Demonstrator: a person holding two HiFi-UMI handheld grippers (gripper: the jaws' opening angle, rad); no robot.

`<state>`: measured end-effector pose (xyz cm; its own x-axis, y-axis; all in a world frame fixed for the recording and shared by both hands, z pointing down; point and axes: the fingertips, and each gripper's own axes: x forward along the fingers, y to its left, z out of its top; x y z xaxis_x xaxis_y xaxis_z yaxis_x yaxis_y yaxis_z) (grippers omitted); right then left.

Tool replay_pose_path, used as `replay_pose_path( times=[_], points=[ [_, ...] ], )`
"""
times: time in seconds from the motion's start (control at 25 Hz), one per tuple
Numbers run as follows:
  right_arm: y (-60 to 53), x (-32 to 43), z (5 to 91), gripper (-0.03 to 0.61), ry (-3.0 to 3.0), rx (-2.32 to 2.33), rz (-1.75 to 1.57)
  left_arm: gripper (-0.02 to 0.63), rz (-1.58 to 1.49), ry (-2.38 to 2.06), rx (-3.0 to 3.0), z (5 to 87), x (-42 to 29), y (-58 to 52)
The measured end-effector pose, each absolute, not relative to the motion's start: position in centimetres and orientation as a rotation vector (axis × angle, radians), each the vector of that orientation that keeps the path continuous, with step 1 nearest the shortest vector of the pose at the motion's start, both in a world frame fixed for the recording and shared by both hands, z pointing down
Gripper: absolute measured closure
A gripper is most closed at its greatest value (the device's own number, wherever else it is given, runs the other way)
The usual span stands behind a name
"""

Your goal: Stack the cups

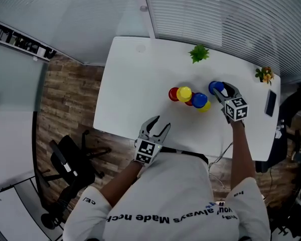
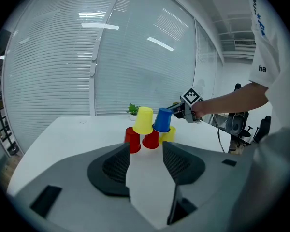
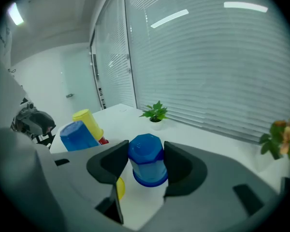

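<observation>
In the head view the right gripper is covering part of the lone blue cup; the upper yellow cup and upper blue cup are hiding most of the red cups and all but a rim of the bottom yellow cup; a dark flat thing at the right end of the table is showing too small to identify; the bottom edge is cutting off the person's shirt. In the left gripper view the upper blue cup is screening the right gripper's jaw tips; in the right gripper view the jaw at the picture's left is hiding the bottom yellow cup save a sliver.
</observation>
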<state>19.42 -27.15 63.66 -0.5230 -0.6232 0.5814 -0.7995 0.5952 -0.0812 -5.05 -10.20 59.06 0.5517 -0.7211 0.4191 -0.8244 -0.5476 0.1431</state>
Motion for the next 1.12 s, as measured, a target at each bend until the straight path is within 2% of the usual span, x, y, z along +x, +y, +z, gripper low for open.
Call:
replay_pose_path(
  times=[0.24, 0.48, 0.76, 1.12],
  points=[
    [-23.4, 20.6, 54.3, 0.337, -2.332, 1.325, 0.437, 0.379, 0.41, -1.205, 2.546, 57.8, -2.5, -10.7],
    [-20.1, 14.2, 48.1, 0.337, -2.468, 1.198, 0.414, 0.382, 0.378, -1.183, 2.58, 57.0, -1.8, -10.3],
    [-21.1, 7.8, 49.5, 0.337, -2.456, 1.038, 0.38, 0.383, 0.364, -1.233, 2.549, 56.7, -3.8, -8.9],
    [-21.9, 6.8, 51.8, 0.32, -2.43, 1.03, 0.434, 0.383, 0.34, -1.302, 2.508, 56.3, -6.1, -8.5]
  ],
)
